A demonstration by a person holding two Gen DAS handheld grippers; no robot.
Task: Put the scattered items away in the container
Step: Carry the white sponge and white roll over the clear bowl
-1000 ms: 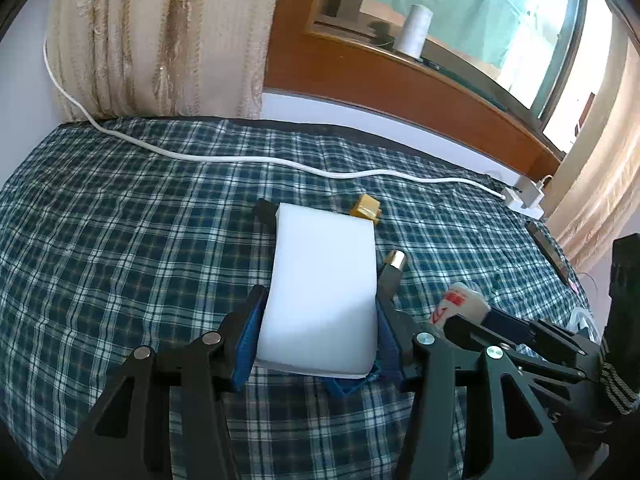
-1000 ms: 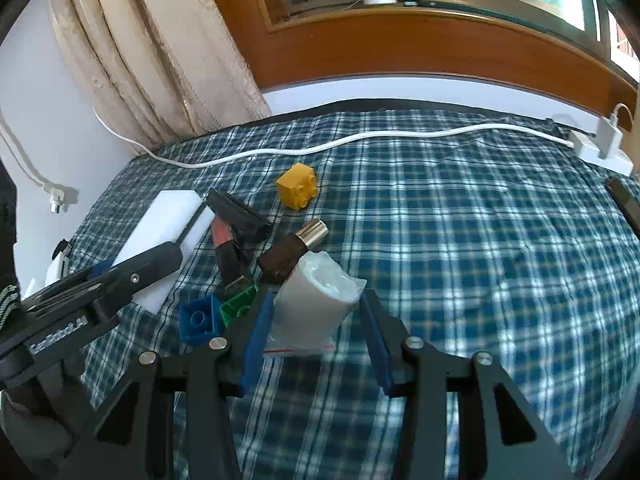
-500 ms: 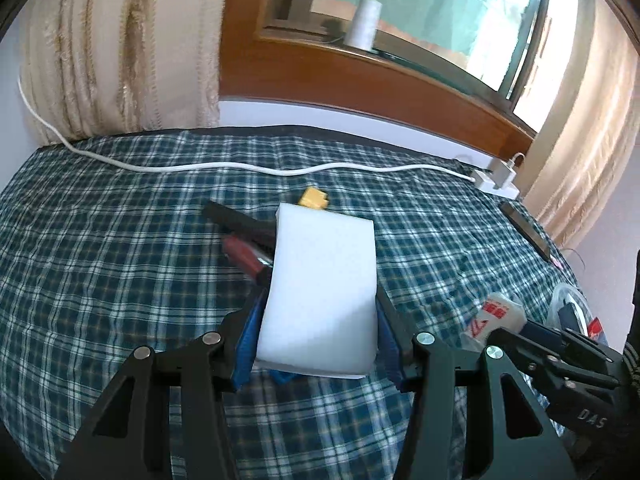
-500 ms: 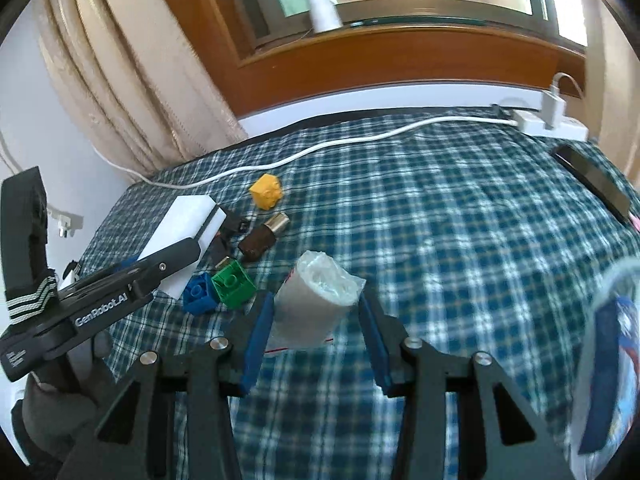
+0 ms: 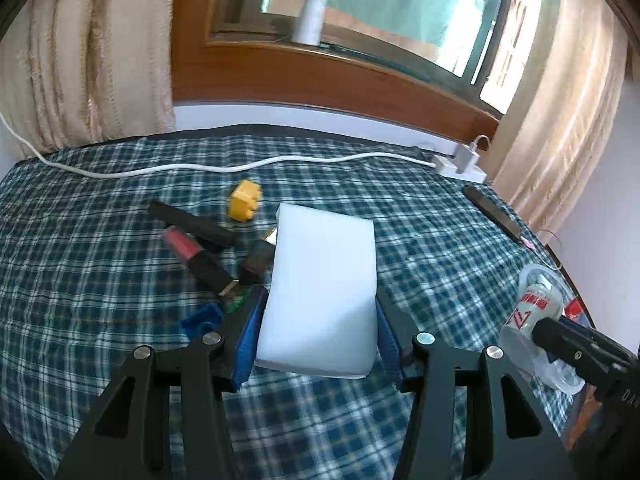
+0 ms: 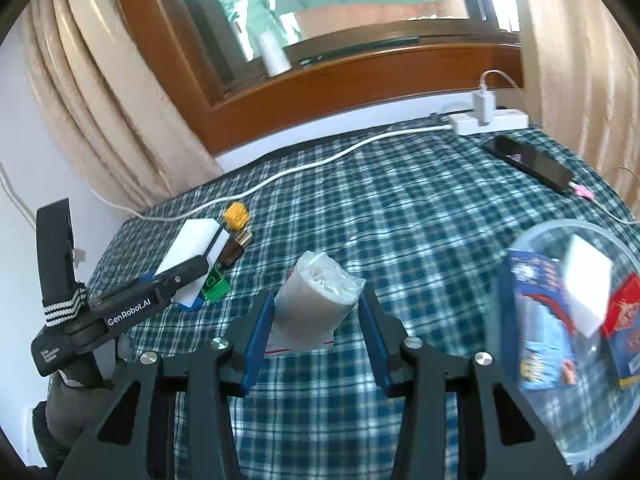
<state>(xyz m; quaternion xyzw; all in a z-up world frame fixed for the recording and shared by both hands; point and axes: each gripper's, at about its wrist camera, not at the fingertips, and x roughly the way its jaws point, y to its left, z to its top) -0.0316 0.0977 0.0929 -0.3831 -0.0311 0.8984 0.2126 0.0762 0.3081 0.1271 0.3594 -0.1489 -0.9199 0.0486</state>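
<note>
- The right gripper (image 6: 316, 312) is clamping its fingers on a plastic-wrapped roll (image 6: 316, 304), lifted above the bed (image 6: 400, 208).
- The clear container (image 6: 568, 320) is lying just to its right, nearer this hand.
- The left gripper (image 5: 318, 320) is gripping a white sponge block (image 5: 322, 292), long axis pointing forward, farther away.

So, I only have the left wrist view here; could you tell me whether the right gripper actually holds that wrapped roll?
Observer: Yes, the right gripper is shut on the wrapped roll, which points forward between its fingers.
Operator: Thank you. What does the container hold?
Observer: The clear container holds a blue packet, a white block and a red packet.
Operator: And what is mostly hidden behind my white sponge?
Observer: A green brick lies on the blanket right beside the sponge.
</note>
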